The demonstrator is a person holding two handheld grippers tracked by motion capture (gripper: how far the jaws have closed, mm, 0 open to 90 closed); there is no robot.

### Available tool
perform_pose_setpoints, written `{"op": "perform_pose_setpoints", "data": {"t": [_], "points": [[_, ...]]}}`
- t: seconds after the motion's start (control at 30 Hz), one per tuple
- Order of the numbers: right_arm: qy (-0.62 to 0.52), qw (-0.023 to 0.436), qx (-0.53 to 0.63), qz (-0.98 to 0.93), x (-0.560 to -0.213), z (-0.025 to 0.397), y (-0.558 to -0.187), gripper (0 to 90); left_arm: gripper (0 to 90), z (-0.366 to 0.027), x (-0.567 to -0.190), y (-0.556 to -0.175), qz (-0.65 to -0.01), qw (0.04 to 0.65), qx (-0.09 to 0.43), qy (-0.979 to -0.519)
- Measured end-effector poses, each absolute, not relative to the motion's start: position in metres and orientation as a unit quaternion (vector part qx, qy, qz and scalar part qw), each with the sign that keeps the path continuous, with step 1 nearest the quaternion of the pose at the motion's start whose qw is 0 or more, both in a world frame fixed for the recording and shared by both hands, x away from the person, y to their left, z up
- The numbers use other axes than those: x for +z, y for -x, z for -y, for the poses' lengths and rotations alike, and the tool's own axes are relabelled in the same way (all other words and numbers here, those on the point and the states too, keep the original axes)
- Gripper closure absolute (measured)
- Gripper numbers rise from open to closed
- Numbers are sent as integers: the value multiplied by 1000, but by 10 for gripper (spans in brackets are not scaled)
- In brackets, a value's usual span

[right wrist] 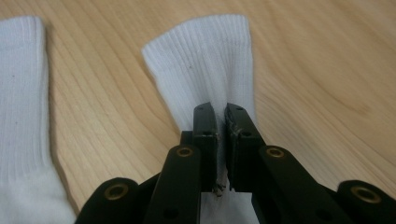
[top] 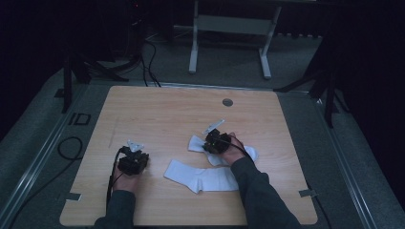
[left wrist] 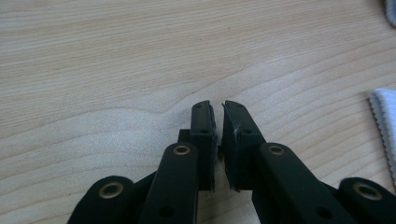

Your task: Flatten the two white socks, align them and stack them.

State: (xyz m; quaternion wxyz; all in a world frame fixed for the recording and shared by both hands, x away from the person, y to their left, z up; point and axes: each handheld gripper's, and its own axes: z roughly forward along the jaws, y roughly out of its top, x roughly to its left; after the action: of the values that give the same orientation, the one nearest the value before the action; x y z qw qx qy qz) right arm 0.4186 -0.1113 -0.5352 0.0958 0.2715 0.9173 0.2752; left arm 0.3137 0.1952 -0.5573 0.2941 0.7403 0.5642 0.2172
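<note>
On the table point(top: 143, 109), right of centre: right gripper point(top: 216, 141) pinching the far sock point(top: 197, 142). Right gripper view confirms it, jaws pressed together on a fold of ribbed cloth point(right wrist: 205, 60), the cuff end lying flat at 12 o'clock from the tips.

Near sock point(top: 203, 178) lies flat and unheld toward 6 o'clock of the right gripper, its long side running 9 to 3 o'clock. The two socks sit near each other; whether they touch under the hand I cannot tell.

Left gripper point(top: 133, 160) well off at 9 o'clock, over bare wood. Its jaws are almost together, a thin gap between them, nothing held; a sock edge point(left wrist: 385, 121) shows at 3 o'clock.

Judgement: early stage. One sock gripped, not yet laid on its mate. Pairing or folding is all left.
</note>
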Motion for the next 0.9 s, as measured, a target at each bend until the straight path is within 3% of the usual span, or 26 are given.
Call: {"op": "perform_pose_setpoints", "data": {"t": [0.5,0.9], "points": [[-286,115,380,-872,-456,174,-397,837,824,-195,-558,-314,-565,297,218,-738],[-250,144,436,-852,-405,190,-368,836,825,-194,-558,-314,-566,297,218,-737]]}}
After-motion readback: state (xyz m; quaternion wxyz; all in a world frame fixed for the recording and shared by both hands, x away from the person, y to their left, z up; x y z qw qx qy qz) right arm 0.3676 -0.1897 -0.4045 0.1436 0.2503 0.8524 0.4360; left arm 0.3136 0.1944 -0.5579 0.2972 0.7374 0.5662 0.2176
